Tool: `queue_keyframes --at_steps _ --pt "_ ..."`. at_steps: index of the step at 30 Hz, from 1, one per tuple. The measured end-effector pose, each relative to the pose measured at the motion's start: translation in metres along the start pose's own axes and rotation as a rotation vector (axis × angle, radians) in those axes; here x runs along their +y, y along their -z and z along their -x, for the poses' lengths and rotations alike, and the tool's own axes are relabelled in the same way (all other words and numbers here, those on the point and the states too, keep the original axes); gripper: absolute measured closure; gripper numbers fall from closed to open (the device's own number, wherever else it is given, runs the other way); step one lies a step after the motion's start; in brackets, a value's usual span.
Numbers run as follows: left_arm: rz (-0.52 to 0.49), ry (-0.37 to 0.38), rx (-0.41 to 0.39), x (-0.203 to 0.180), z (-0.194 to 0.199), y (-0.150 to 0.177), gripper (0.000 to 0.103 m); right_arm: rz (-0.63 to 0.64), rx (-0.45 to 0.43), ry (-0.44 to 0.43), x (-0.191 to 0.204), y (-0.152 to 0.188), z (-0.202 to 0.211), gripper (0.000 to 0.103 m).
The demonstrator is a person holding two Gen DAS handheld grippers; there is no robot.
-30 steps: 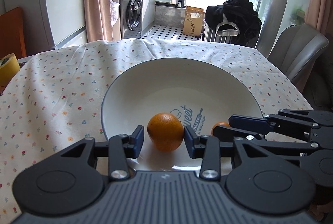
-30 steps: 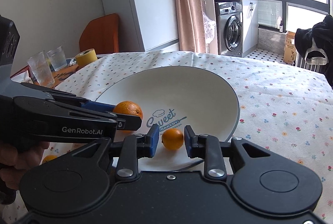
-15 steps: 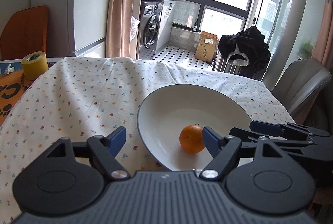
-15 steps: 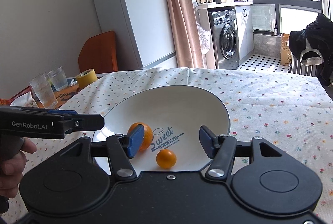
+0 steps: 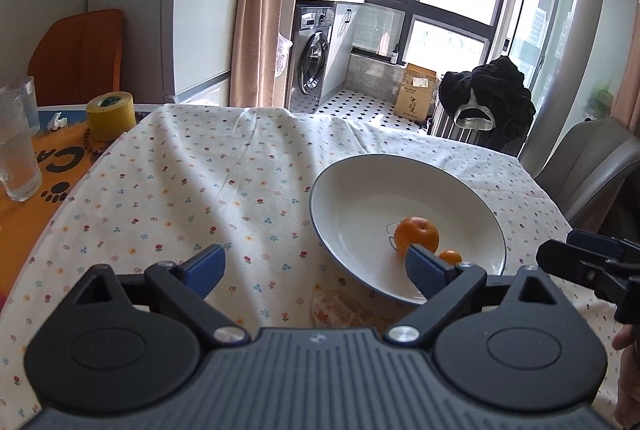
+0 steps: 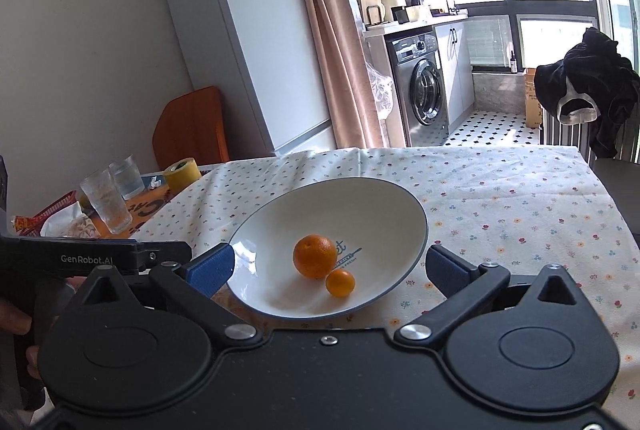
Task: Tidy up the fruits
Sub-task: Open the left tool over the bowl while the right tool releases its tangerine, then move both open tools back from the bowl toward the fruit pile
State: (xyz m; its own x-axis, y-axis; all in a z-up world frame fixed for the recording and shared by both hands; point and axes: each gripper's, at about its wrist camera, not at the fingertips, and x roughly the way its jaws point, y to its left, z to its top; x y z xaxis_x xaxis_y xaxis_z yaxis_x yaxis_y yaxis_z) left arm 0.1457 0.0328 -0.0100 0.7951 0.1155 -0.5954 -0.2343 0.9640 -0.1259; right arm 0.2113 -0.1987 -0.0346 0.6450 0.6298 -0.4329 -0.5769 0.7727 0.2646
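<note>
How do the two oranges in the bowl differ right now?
The big orange is clearly larger than the small orange. The big orange sits nearer the bowl's middle, partly covering the printed logo; the small orange lies closer to the near rim. The big orange shows a stem dimple on top; none is visible on the small orange. Both are round and orange, resting side by side in the white bowl, and neither is held.

"GenRobot.AI" on left tongs (image 6: 208,266)
</note>
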Motion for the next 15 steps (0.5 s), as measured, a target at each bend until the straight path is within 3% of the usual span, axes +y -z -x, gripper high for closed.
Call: queue_keyframes --at_steps 3,15 --pt "-0.005 0.020 -0.018 0.001 0.011 0.003 0.000 0.014 -0.016 -0.002 0.008 0.003 0.011 0.000" --pt "-0.019 0.032 -0.032 0.011 0.044 0.025 0.000 0.025 -0.047 0.021 0.027 0.022 0.040 0.000"
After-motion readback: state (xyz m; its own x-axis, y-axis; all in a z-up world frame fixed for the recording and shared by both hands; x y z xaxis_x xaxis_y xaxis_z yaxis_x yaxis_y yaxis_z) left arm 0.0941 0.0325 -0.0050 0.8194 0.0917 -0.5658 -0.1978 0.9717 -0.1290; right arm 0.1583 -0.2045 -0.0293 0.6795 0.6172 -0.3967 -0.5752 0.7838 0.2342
